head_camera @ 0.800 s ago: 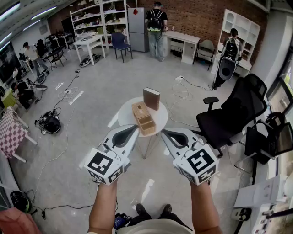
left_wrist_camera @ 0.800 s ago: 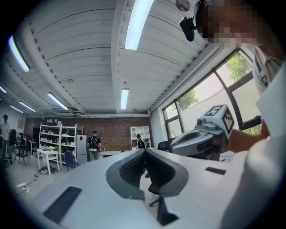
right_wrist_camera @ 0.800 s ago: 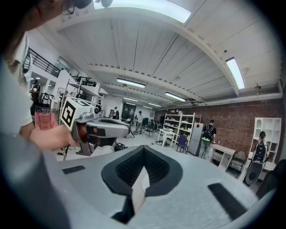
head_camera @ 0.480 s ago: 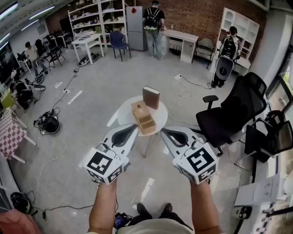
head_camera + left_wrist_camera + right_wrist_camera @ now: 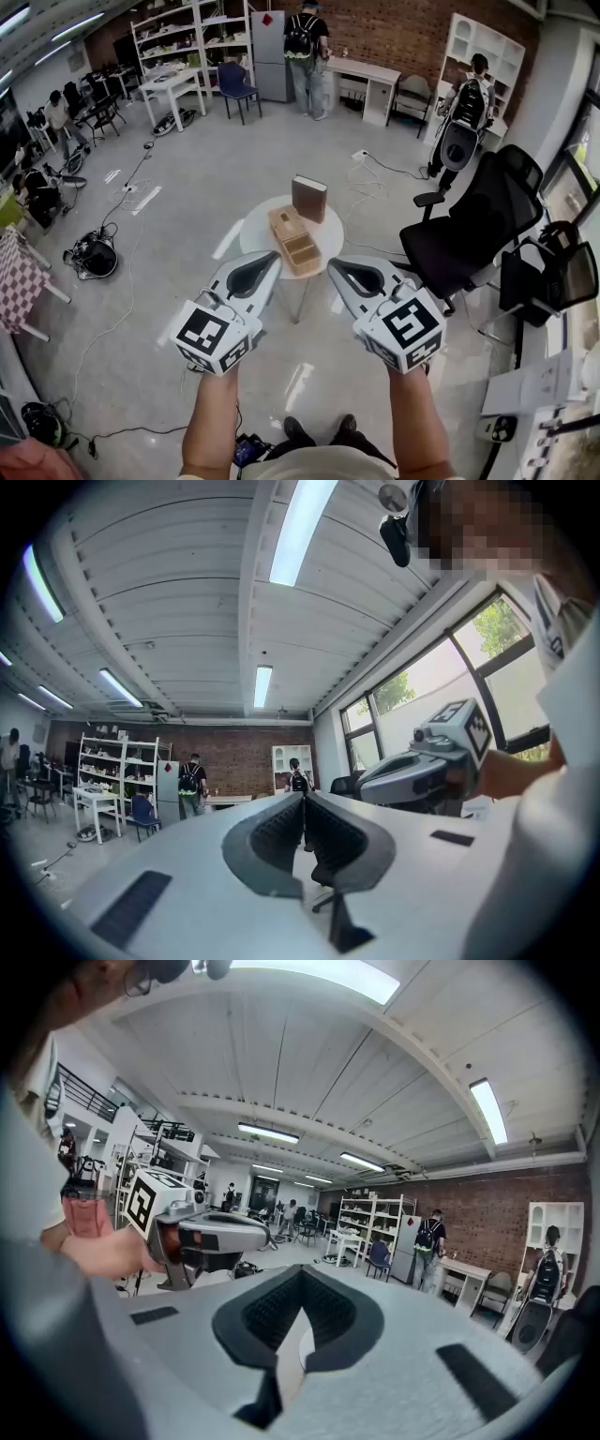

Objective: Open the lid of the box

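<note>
A light wooden box (image 5: pixel 293 242) lies on a small round white table (image 5: pixel 256 234) in the head view. Its near part looks like an open tray, though I cannot tell how the lid stands. Behind it a dark brown book-shaped box (image 5: pixel 309 199) stands upright. My left gripper (image 5: pixel 277 255) and right gripper (image 5: pixel 330 262) hover side by side short of the table, both shut and empty. In the left gripper view the left gripper (image 5: pixel 303 799) points up across the room, its jaws pressed together. The right gripper (image 5: pixel 300 1269) does the same in the right gripper view.
A black office chair (image 5: pixel 469 225) stands right of the table. Cables (image 5: pixel 375 173) trail over the grey floor behind the table. People with backpacks stand by desks at the far brick wall. Shelves and chairs fill the back left.
The head view has drifted slightly, so the room sits a little higher in the picture. Both grippers keep their pose and stay shut.
</note>
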A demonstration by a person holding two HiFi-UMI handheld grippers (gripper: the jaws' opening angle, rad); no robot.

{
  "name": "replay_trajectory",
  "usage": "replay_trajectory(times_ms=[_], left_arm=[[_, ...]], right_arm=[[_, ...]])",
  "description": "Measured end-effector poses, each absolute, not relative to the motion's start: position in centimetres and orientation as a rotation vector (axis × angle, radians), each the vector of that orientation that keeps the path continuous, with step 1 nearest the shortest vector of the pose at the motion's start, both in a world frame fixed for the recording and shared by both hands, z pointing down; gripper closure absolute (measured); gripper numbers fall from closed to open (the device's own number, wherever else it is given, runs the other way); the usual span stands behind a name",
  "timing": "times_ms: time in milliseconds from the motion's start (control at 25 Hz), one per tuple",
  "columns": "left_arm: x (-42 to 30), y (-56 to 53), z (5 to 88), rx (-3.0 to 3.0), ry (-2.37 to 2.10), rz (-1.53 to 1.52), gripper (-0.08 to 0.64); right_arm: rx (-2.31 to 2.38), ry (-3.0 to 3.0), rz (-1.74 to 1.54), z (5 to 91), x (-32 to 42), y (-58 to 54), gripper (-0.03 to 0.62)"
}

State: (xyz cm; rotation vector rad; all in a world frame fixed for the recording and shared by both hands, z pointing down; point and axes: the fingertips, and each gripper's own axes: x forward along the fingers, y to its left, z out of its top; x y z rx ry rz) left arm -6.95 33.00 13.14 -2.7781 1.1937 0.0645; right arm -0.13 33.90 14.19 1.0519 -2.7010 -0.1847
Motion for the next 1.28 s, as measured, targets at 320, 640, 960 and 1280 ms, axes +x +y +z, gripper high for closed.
replay_trajectory(times_ms=[320, 640, 960, 1280], left_arm=[[-8.7, 31.9, 13.7, -2.792, 1.19, 0.081, 0.548], [-9.5, 28.6, 14.6, -2.782, 1.247, 0.061, 0.548], [-9.2, 23.5, 14.7, -2.742, 1.371, -0.006, 0.548], [-7.1, 18.1, 15.5, -2.68, 1.469, -0.025, 0.548]], right_arm=[[1.031, -2.756, -0.15, 14.6, -2.2, 33.0, 0.6], [1.009, -2.759, -0.123, 15.4, -2.4, 28.8, 0.6], [0.915, -2.815, -0.102, 15.8, -2.1, 22.8, 0.6], [0.795, -2.87, -0.097, 16.2, -0.2, 17.0, 0.6]])
